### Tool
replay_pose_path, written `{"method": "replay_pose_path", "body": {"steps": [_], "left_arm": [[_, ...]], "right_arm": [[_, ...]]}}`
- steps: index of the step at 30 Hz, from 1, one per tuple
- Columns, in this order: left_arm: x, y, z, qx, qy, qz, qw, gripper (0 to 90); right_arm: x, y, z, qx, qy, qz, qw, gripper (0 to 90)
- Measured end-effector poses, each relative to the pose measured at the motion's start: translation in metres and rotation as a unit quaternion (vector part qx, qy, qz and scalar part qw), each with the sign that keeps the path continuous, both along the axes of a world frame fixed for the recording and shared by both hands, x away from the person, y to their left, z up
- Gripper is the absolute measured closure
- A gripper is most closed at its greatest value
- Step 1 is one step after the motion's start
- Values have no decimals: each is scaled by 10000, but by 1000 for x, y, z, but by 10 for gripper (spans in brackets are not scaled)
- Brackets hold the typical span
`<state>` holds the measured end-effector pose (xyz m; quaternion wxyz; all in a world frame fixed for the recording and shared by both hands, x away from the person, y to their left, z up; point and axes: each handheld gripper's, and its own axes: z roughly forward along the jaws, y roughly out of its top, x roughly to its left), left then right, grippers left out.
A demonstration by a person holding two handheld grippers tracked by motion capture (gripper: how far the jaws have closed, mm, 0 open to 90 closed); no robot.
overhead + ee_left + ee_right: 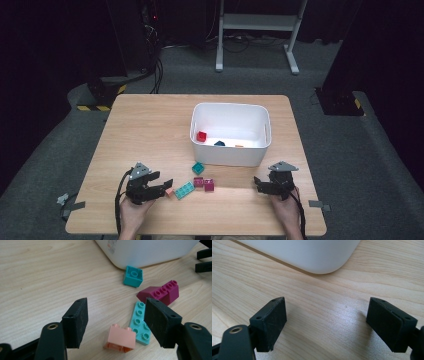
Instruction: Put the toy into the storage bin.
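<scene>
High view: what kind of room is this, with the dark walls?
Probably a lab or recording studio: dark curtains surround one wooden table, cables trail across grey carpet, and a person holds tongs over toy bricks beside a white bin.

The left gripper (167, 186) sat low in the person's left hand (134, 212), jaws spread wide and aimed right. The right gripper (257, 184), held in the right hand (286, 210), pointed left, jaws likewise apart.

Red block (201, 136) + dark teal pc (219, 143) in bin.
</scene>
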<state>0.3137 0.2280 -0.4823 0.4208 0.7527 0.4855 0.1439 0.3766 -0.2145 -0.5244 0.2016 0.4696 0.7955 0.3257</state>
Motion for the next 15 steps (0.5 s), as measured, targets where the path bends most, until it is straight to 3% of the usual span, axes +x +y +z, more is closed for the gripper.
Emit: {"method": "replay_pose_path", "body": {"steps": [8, 15], "left_arm": [[-6, 0, -14, -33, 72, 4, 10000, 389], [-8, -1, -23, 67, 133, -36, 9999, 393]], "right_arm": [[0, 0, 0, 1, 0, -1, 10000, 162], [0, 0, 0, 0, 0, -1, 10000, 162]]}}
